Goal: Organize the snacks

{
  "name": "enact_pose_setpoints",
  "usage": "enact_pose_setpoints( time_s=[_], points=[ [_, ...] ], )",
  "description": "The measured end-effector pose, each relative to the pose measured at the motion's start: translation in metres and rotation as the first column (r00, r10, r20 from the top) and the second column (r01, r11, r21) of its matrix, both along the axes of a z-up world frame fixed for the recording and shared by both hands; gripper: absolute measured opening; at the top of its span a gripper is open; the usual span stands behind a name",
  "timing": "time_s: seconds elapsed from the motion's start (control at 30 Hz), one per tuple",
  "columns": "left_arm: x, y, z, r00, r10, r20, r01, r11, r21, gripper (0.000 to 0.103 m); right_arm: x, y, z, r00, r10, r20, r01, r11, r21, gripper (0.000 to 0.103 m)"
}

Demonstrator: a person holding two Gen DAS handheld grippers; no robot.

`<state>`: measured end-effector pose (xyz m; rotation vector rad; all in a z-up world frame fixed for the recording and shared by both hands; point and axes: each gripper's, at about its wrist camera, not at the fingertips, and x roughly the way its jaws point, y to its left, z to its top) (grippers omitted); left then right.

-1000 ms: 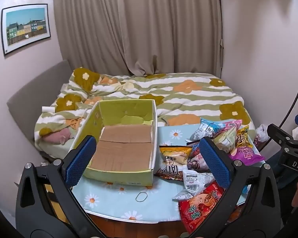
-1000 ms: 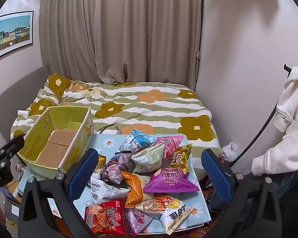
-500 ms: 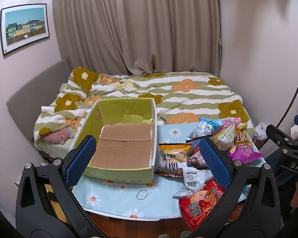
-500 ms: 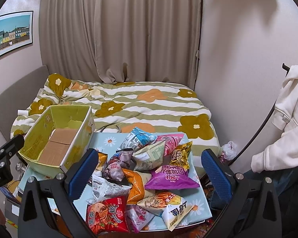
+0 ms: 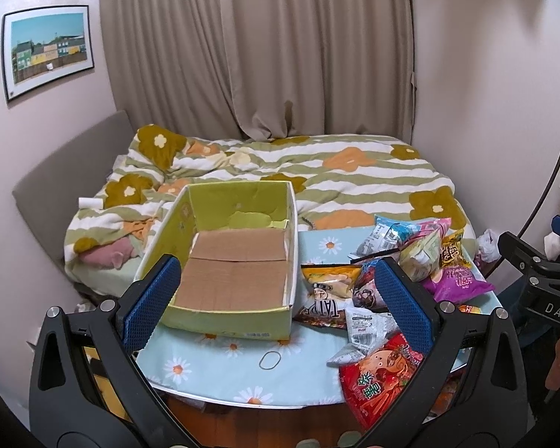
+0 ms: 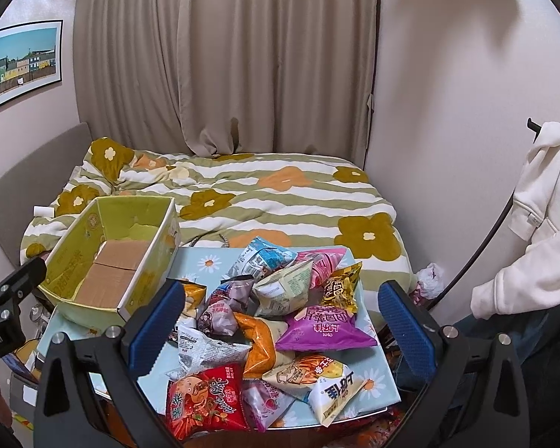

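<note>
A yellow-green cardboard box (image 5: pixel 239 291) with a bare brown bottom sits on the left of a small table (image 5: pixel 220 358) with a daisy cloth; it also shows in the right wrist view (image 6: pixel 104 261). A pile of snack bags (image 6: pixel 280 317) lies on the right of the table, among them a red bag (image 6: pixel 205 399), a purple bag (image 6: pixel 324 328) and a silver bag (image 6: pixel 209 347). The pile also shows in the left wrist view (image 5: pixel 392 280). My left gripper (image 5: pixel 276 298) is open and empty, above the table's near edge. My right gripper (image 6: pixel 280 324) is open and empty, above the pile.
A bed (image 6: pixel 261 194) with a striped flower duvet lies behind the table, with curtains beyond. A cream hoodie (image 6: pixel 537 216) hangs at the right wall. A thin loop (image 5: pixel 268 359) lies on the cloth in front of the box. Walls close in on both sides.
Both views have shifted slightly, with the table and box sitting a little higher in frame. Both grippers stay open and empty. No snack has moved.
</note>
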<state>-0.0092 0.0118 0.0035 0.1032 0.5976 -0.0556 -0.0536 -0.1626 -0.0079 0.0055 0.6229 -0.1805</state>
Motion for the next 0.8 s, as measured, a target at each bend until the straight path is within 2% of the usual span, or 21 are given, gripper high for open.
enact_pose_setpoints(
  time_s=[0.8],
  points=[
    [-0.0102, -0.0012, -0.0006, 1.000, 0.001, -0.003, -0.001, 1.000, 0.002, 0.103, -0.0047, -0.0027, 0.0007, 1.000, 0.000, -0.005, 0.000, 1.000, 0.011, 0.103]
  ],
)
